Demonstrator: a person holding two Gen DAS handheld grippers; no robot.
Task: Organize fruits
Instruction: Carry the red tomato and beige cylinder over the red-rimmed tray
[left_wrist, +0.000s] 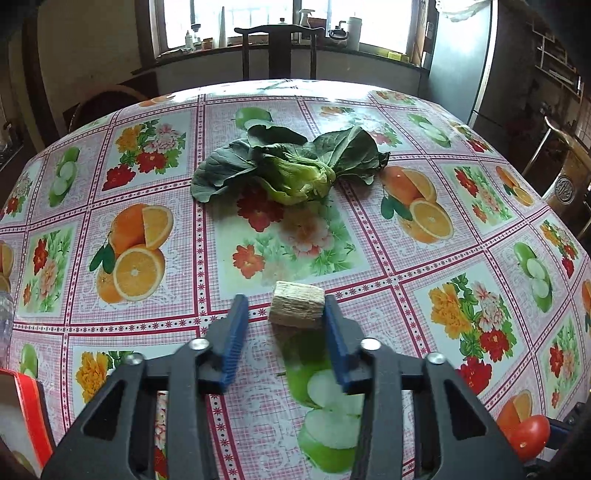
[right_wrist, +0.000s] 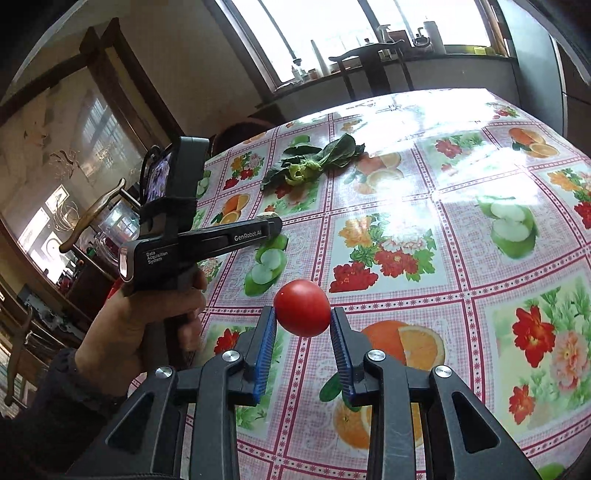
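My right gripper (right_wrist: 303, 317) is shut on a red tomato (right_wrist: 302, 313) and holds it above the table near its front edge. The tomato also shows at the bottom right of the left wrist view (left_wrist: 530, 437). My left gripper (left_wrist: 286, 306) is open just above the table, with a pale beige block (left_wrist: 296, 305) between its fingertips, close to the right fingertip (left_wrist: 334, 321). The block is mostly hidden behind the left gripper in the right wrist view. A leafy green vegetable (left_wrist: 288, 168) lies at the table's middle, also seen in the right wrist view (right_wrist: 314, 160).
The round table (left_wrist: 424, 266) wears a pink oilcloth printed with fruit and flowers. A red and white box (left_wrist: 22, 417) is at the left front. A dark chair (left_wrist: 279, 48) stands behind the table under a window sill with bottles.
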